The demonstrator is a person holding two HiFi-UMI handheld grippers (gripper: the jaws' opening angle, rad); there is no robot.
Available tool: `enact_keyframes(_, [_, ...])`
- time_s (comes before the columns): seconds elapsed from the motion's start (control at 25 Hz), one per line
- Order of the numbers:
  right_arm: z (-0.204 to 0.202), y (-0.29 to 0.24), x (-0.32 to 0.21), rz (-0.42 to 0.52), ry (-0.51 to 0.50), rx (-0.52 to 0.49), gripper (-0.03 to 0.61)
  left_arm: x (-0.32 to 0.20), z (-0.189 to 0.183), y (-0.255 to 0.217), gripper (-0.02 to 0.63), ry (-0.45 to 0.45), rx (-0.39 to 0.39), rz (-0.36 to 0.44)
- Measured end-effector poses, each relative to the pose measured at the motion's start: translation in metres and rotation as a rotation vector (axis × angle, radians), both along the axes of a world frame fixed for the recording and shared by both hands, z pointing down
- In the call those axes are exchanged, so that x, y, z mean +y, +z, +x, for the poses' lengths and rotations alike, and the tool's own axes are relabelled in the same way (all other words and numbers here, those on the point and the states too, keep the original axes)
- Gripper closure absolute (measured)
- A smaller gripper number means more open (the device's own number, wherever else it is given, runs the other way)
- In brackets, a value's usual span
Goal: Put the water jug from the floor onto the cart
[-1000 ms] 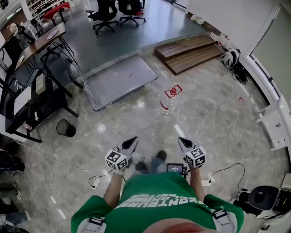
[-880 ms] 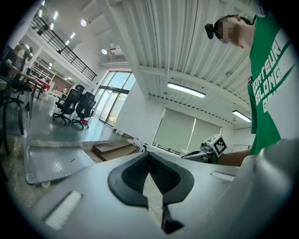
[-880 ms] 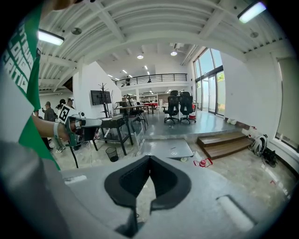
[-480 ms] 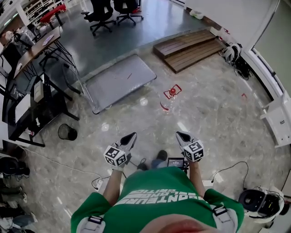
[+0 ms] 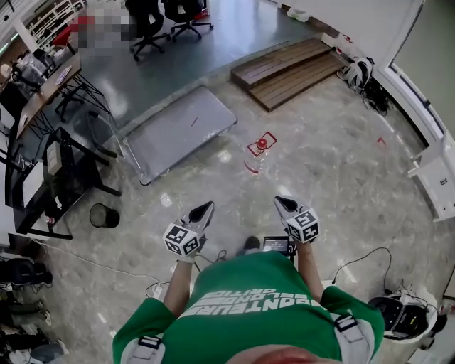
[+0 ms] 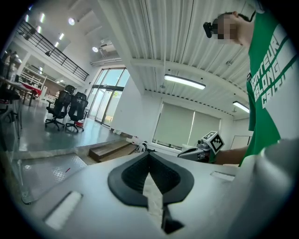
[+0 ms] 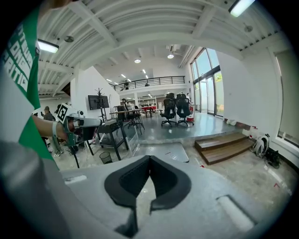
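The water jug (image 5: 257, 159), clear with a red cap, stands on the marble floor ahead of me. The cart (image 5: 181, 131) is a low grey flat platform to its upper left; it also shows as the cart (image 7: 164, 151) in the right gripper view and the cart (image 6: 44, 172) in the left gripper view. My left gripper (image 5: 205, 208) and right gripper (image 5: 282, 202) are held side by side in front of my chest, well short of the jug. Both are shut and empty: the left gripper (image 6: 149, 153) and right gripper (image 7: 149, 158) have tips touching. Neither gripper view shows the jug.
Wooden steps (image 5: 291, 67) lie beyond the jug. Black desks (image 5: 50, 135) and a wire waste bin (image 5: 104, 215) stand at left, office chairs (image 5: 153, 21) at the back. Cables (image 5: 359, 259) trail on the floor near my feet, and a bag (image 5: 355, 72) sits by the right wall.
I have walked forward: the bin and desks have slid down the head view. Both grippers sit higher in the head view, nearer the jug, still shut and empty.
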State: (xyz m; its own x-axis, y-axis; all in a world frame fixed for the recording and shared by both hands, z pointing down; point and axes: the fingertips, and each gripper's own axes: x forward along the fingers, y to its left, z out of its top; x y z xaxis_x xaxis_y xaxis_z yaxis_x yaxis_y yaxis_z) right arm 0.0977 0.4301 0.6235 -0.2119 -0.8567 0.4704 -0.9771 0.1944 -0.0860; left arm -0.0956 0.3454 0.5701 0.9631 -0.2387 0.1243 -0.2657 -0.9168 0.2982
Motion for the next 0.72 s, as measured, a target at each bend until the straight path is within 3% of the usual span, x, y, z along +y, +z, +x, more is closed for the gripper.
enact_keyframes(0.4, [0.059, 0.021, 0.015, -0.032, 0.033, -0.038, 0.586, 0.009, 0.065, 0.010, 0.604, 0.037, -0.019, -0.021])
enact_keyframes(0.72, [0.077, 0.029, 0.012, -0.048, 0.028, -0.058, 0.586, 0.010, 0.078, 0.015, 0.604, 0.022, -0.020, -0.030])
